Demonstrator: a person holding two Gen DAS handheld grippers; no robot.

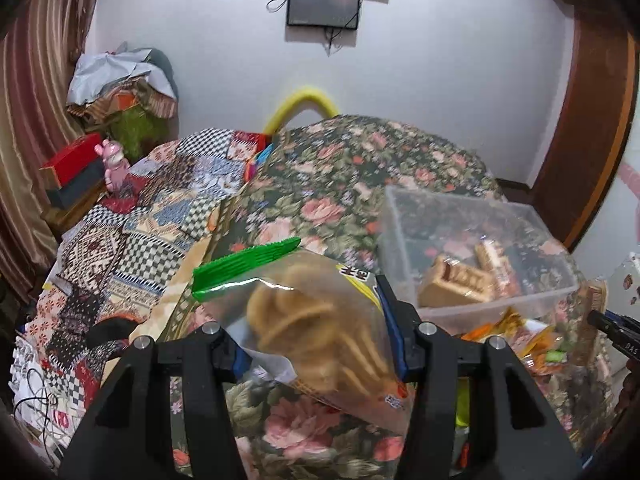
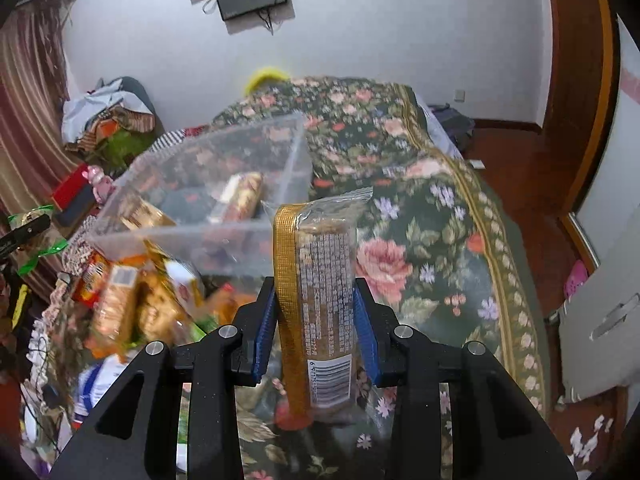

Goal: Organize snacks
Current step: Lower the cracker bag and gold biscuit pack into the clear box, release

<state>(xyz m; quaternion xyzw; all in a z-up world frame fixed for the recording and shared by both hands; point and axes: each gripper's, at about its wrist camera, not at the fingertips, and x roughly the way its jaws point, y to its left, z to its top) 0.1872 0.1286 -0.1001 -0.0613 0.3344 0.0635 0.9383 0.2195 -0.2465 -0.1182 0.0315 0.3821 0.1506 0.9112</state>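
Clamping a green-topped cookie bag [image 1: 316,320], the left gripper [image 1: 316,344] hovered while the right gripper [image 2: 316,328] grasped a gold-edged biscuit pack [image 2: 320,300] near the clear bin [image 2: 200,184].

Even indoor light, motion blur (fisheye-bent, dark-cornered edges)

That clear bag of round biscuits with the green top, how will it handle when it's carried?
The biscuit bag, pinched in the left tongs, is thin film, so probably floppy. It likely weighs little. Its biscuits look brittle; a hard squeeze may crack them.
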